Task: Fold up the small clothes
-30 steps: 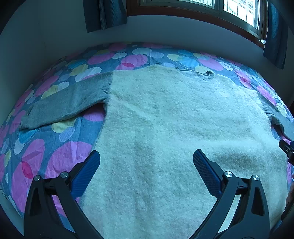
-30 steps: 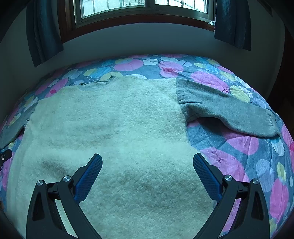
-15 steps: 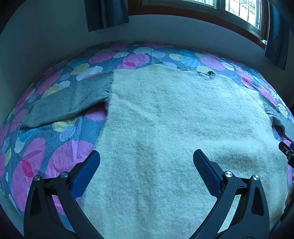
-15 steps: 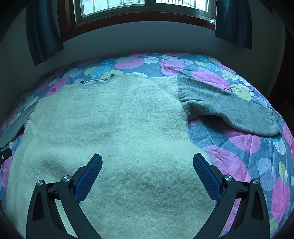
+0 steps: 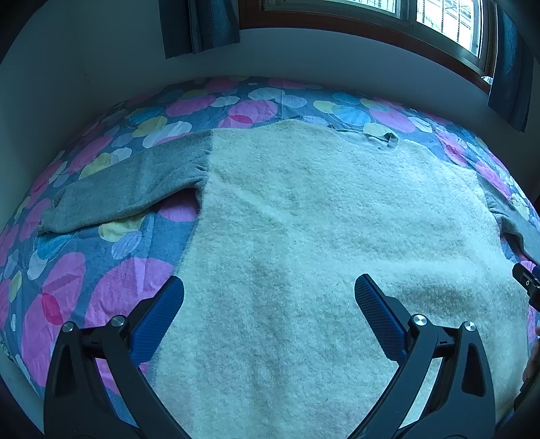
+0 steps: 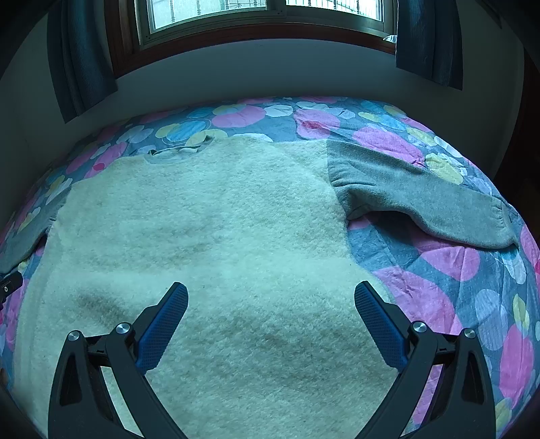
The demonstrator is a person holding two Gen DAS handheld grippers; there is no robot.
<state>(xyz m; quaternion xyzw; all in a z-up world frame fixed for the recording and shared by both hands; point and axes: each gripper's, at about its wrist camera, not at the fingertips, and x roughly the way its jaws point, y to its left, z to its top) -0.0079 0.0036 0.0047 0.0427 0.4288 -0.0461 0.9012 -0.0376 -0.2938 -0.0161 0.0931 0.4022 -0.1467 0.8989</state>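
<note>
A small sweater with a cream fleece body and grey sleeves lies spread flat on the bed, neck toward the window. Its left sleeve stretches out to the left; its right sleeve stretches out to the right. My left gripper is open and empty above the lower left part of the body. My right gripper is open and empty above the lower right part of the body. The sweater's bottom hem is hidden below both views.
The bed is covered by a blue sheet with pink, yellow and white circles, also in the right wrist view. A grey wall, a window and dark curtains stand behind the bed. The other gripper's tip shows at the right edge of the left wrist view.
Both grippers have shifted slightly, so the sweater sits a little higher in the views. The sweater has not moved and both grippers stay open.
</note>
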